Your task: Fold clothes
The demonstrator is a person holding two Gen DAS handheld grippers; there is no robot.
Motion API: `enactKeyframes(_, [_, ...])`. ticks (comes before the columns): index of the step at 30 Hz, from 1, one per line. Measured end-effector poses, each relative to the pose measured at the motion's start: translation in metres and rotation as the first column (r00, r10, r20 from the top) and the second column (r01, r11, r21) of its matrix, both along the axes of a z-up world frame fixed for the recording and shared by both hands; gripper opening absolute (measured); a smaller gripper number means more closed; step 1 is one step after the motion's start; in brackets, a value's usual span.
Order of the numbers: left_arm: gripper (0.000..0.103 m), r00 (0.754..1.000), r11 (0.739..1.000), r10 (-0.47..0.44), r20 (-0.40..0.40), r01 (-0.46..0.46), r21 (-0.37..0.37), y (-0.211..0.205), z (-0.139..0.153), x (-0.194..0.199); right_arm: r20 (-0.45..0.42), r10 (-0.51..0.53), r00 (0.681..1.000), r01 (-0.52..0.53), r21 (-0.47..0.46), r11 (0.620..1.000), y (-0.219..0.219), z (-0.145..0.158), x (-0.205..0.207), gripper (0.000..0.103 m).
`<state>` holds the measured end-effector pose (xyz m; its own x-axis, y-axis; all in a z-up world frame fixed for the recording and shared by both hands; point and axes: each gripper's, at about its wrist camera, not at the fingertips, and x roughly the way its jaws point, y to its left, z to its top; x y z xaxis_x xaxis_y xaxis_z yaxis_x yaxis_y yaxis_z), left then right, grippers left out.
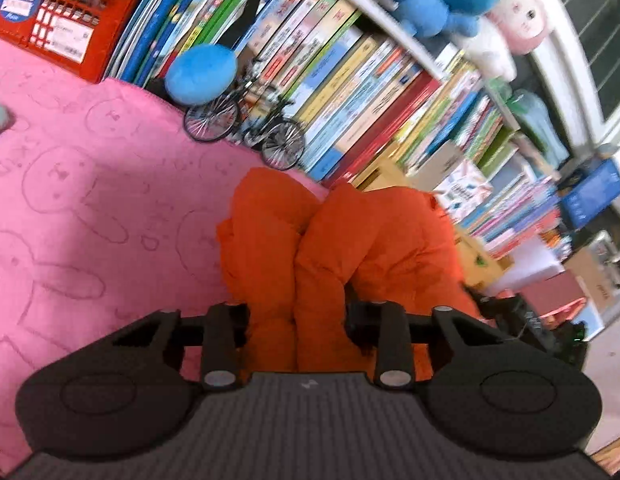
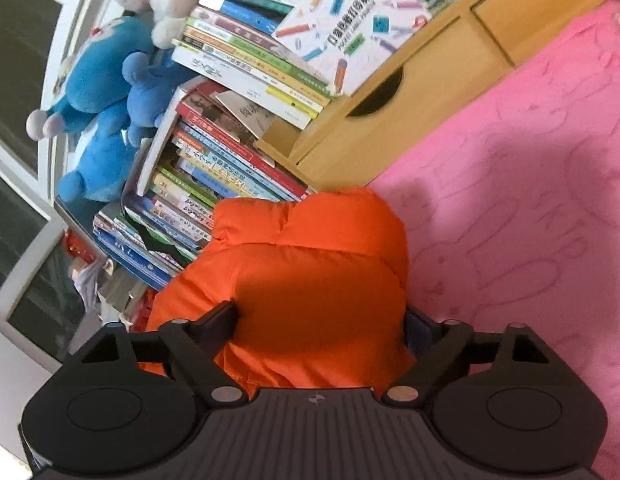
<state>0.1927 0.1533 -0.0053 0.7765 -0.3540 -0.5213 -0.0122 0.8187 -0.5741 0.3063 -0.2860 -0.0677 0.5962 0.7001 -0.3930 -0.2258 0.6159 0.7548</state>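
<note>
Two tools are each clamped on the same orange puffer jacket (image 1: 330, 248), which fills the lower centre of both views, bunched and lifted above the pink blanket (image 1: 89, 200) so it can hang for a fold. Your left tool (image 1: 297, 320) pinches two gathered puffy ridges together; your right tool (image 2: 318, 332) grips a broad quilted panel between its fingers. Crowded bookshelves (image 2: 229, 160) run across the top, close behind the jacket, so you have little room that way.
</note>
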Motion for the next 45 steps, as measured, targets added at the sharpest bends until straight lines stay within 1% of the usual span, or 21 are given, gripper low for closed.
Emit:
enactKeyframes(1, [0.043,1.0,0.999,-0.003,0.021,0.002,0.034,-0.002,0.001,-0.008,0.034,0.011,0.999,-0.01,-0.04,0.999,-0.003,0.005,-0.007,0.092])
enactKeyframes(2, [0.049,0.999,0.997,-0.002,0.037,0.0,0.074,-0.004,0.002,-0.017,0.08,0.03,0.996,-0.021,-0.112,0.993,-0.004,0.01,-0.019,0.096])
enactKeyframes(3, [0.051,0.999,0.993,-0.001,0.051,-0.005,0.115,-0.007,0.004,-0.027,0.125,0.053,0.991,-0.029,-0.184,0.982,-0.005,0.016,-0.031,0.097])
enactKeyframes(5, [0.051,0.997,0.98,0.003,0.08,-0.019,0.197,-0.014,0.009,-0.049,0.207,0.106,0.973,-0.034,-0.325,0.945,-0.007,0.026,-0.055,0.097])
enactKeyframes(7, [0.051,0.994,0.965,0.002,0.108,-0.03,0.259,-0.023,0.014,-0.071,0.256,0.16,0.953,-0.041,-0.414,0.91,-0.007,0.037,-0.086,0.097])
enactKeyframes(11, [0.054,0.99,0.935,0.037,0.134,-0.081,0.345,-0.035,0.017,-0.115,0.298,0.287,0.91,-0.097,-0.52,0.849,-0.006,0.052,-0.15,0.102])
enactKeyframes(14, [0.055,0.988,0.907,0.072,0.135,-0.121,0.402,-0.042,0.02,-0.139,0.294,0.37,0.881,-0.142,-0.581,0.801,0.003,0.056,-0.191,0.103])
enactKeyframes(15, [0.059,0.987,0.897,0.086,0.133,-0.134,0.421,-0.044,0.021,-0.146,0.29,0.379,0.879,-0.143,-0.598,0.789,0.007,0.055,-0.201,0.103])
enactKeyframes(18, [0.064,0.99,0.878,0.085,0.113,-0.128,0.462,-0.057,0.018,-0.159,0.273,0.38,0.884,-0.145,-0.611,0.778,0.015,0.051,-0.223,0.103])
enactKeyframes(21, [0.065,0.992,0.858,0.081,0.092,-0.116,0.5,-0.071,0.015,-0.173,0.237,0.374,0.897,-0.155,-0.623,0.767,0.024,0.044,-0.239,0.103])
enactKeyframes(23, [0.066,0.994,0.846,0.064,0.085,-0.099,0.525,-0.08,0.01,-0.176,0.231,0.359,0.904,-0.127,-0.656,0.744,0.03,0.037,-0.248,0.103])
enactKeyframes(25, [0.068,0.997,0.844,0.044,0.069,-0.074,0.531,-0.088,0.004,-0.177,0.227,0.355,0.907,-0.107,-0.69,0.716,0.036,0.029,-0.254,0.103])
enactKeyframes(26, [0.072,0.997,0.846,0.034,0.063,-0.063,0.53,-0.091,0.001,-0.178,0.225,0.353,0.908,-0.098,-0.706,0.701,0.04,0.025,-0.257,0.103])
enactKeyframes(27, [0.074,0.998,0.847,0.024,0.059,-0.052,0.53,-0.094,-0.002,-0.178,0.228,0.356,0.906,-0.094,-0.713,0.695,0.041,0.022,-0.259,0.103])
enactKeyframes(30, [0.075,0.999,0.838,0.008,0.034,-0.025,0.545,-0.101,-0.01,-0.175,0.235,0.363,0.901,-0.082,-0.731,0.677,0.044,0.011,-0.265,0.103])
enactKeyframes(33, [0.077,1.0,0.832,0.009,0.022,-0.019,0.555,-0.104,-0.016,-0.173,0.241,0.365,0.899,-0.068,-0.747,0.661,0.046,0.002,-0.269,0.103])
enactKeyframes(35, [0.078,1.0,0.829,0.013,0.016,-0.02,0.559,-0.105,-0.018,-0.172,0.242,0.349,0.906,-0.057,-0.745,0.664,0.046,-0.001,-0.266,0.103])
enactKeyframes(38, [0.087,1.0,0.825,0.014,0.019,-0.023,0.565,-0.106,-0.02,-0.172,0.26,0.326,0.909,-0.046,-0.716,0.697,0.042,-0.003,-0.265,0.103])
enactKeyframes(40, [0.089,1.0,0.82,0.01,0.029,-0.025,0.572,-0.108,-0.019,-0.172,0.27,0.321,0.908,-0.04,-0.706,0.707,0.041,-0.001,-0.265,0.103])
enactKeyframes(44, [0.096,1.0,0.825,0.009,0.028,-0.024,0.564,-0.11,-0.014,-0.171,0.29,0.311,0.905,-0.03,-0.686,0.727,0.038,0.003,-0.265,0.103])
enactKeyframes(45, [0.099,0.999,0.825,0.008,0.032,-0.025,0.565,-0.11,-0.012,-0.172,0.295,0.308,0.905,-0.027,-0.681,0.732,0.038,0.004,-0.265,0.103])
